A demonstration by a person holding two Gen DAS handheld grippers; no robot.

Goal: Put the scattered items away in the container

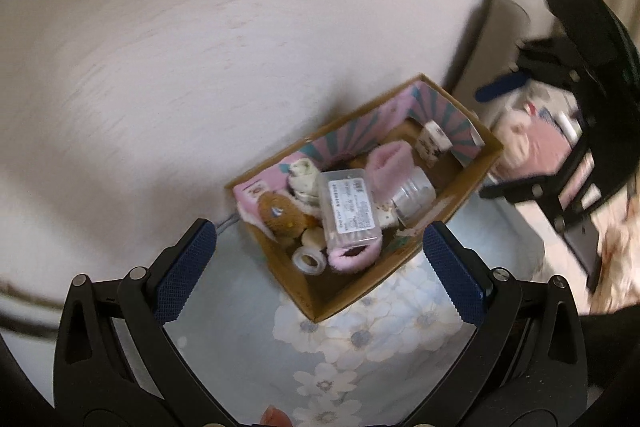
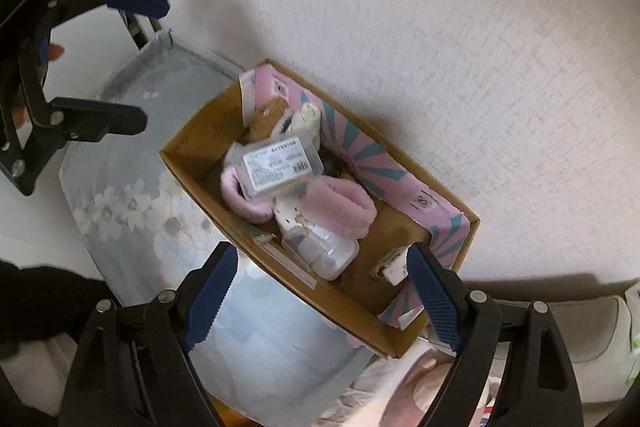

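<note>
The left gripper (image 1: 318, 261) is hanging over the near corner of the cardboard box (image 1: 472, 183) with its two blue-padded fingers (image 1: 185, 269) spread wide and nothing between them. The right gripper (image 2: 322, 297) is likewise standing apart and empty, its fingers framing the box's near wall (image 2: 304, 285); its right finger is covering part of a small white printed item (image 2: 390, 265) in the box's corner, so what that item is cannot be made out.

The box is sitting on a pale blue cloth with white flowers (image 1: 360, 339), pushed against a textured white wall (image 1: 200, 47), and its inner flaps are showing pink and teal stripes (image 1: 436, 107). Inside, one clear plastic case with a printed label (image 1: 350, 211) is lying on top of two fluffy pink pieces (image 1: 390, 163) that look like slippers or cuffs; the case is hiding much of them. One clear round jar (image 1: 414, 197) is lying on its side beside them, one roll of clear tape (image 1: 308, 261) is resting near the box's near corner, and one brown plush item (image 1: 278, 213) is sitting partly buried at the far-left end. A rolled pale cloth (image 1: 302, 179) is peeking out behind the case.

In the right wrist view, the left gripper (image 2: 144, 63) is showing at the upper left. Beyond the box, the objects at the left view's right edge are blurred.
</note>
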